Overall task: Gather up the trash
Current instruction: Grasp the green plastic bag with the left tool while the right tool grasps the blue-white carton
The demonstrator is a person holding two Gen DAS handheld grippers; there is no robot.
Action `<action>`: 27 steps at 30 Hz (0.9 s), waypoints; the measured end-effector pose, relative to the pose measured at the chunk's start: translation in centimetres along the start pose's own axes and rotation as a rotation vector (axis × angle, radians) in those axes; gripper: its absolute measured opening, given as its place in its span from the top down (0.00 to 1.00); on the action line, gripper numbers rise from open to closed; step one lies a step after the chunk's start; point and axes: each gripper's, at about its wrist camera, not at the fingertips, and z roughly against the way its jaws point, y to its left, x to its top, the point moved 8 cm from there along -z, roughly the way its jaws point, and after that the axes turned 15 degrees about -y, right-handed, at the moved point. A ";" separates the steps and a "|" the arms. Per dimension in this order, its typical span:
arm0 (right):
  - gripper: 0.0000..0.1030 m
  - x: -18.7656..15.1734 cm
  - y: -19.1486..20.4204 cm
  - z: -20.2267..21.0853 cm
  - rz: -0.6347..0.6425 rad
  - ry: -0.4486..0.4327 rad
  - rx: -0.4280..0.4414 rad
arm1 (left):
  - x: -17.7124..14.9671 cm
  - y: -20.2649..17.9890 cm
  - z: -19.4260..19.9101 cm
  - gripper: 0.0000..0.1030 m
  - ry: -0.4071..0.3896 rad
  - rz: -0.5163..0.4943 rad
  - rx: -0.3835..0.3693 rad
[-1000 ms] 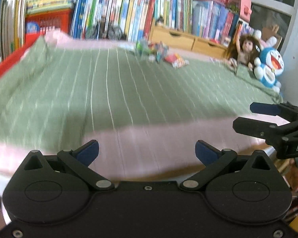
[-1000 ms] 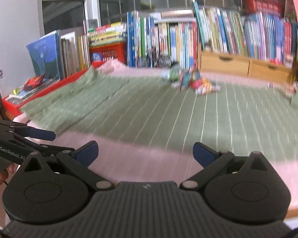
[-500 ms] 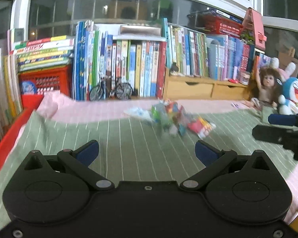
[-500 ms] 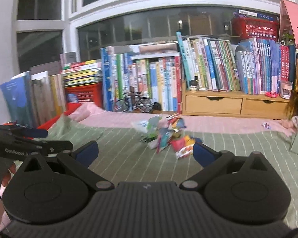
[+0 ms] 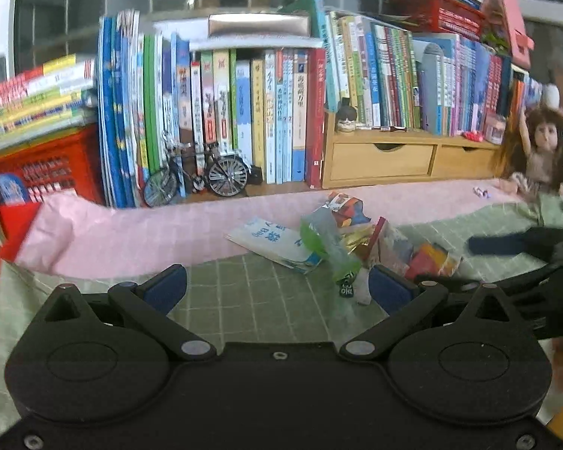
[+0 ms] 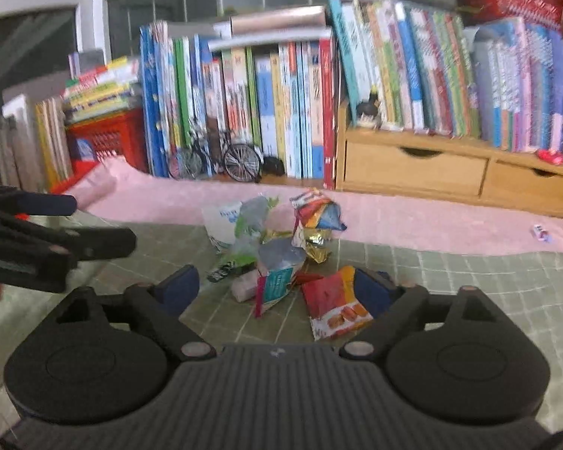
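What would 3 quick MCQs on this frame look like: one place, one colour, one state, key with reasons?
1. Where does the trash pile lie?
A. in a wooden drawer
B. on the green checked cover, near its pink edge
C. inside the red crate

2. What colour are the finger pads of the right gripper?
A. blue
B. yellow
C. white

3. What state is the left gripper in?
A. shut on a wrapper
B. open and holding nothing
C. shut on a book

Key: B, wrappers sit on the green cloth before the pink strip; A, both pads show dark blue; B, its fingers stand wide apart with only cloth between them.
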 end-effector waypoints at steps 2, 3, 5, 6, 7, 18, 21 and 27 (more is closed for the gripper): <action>0.16 -0.6 -0.1 -1.6 -0.018 0.021 0.003 | -0.2 0.5 -0.9 0.00 0.020 0.013 0.013; 0.19 -0.8 -0.1 -2.4 -0.027 0.026 0.004 | -0.3 0.7 -1.3 0.00 0.023 0.012 0.022; 0.25 -1.2 -0.3 -3.7 -0.036 0.029 0.001 | -0.4 1.2 -2.0 0.00 0.024 0.005 0.039; 0.29 -1.3 -0.5 -4.3 -0.041 0.036 -0.002 | -0.5 1.4 -2.2 0.00 0.025 0.005 0.046; 0.33 -1.4 -0.7 -4.8 -0.050 0.043 -0.003 | -0.6 1.6 -2.2 0.00 0.028 0.008 0.051; 0.68 -1.8 -2.1 -6.0 -0.090 -0.005 -0.014 | -1.6 0.9 -5.7 0.00 0.072 0.055 -0.012; 0.68 -1.2 -3.1 -5.3 -0.056 -0.039 -0.064 | -1.5 -0.4 -6.8 0.00 0.045 0.049 -0.050; 0.68 -0.1 -4.9 -3.5 -0.066 -0.087 -0.090 | -2.3 -3.7 -9.2 0.17 0.039 -0.029 -0.052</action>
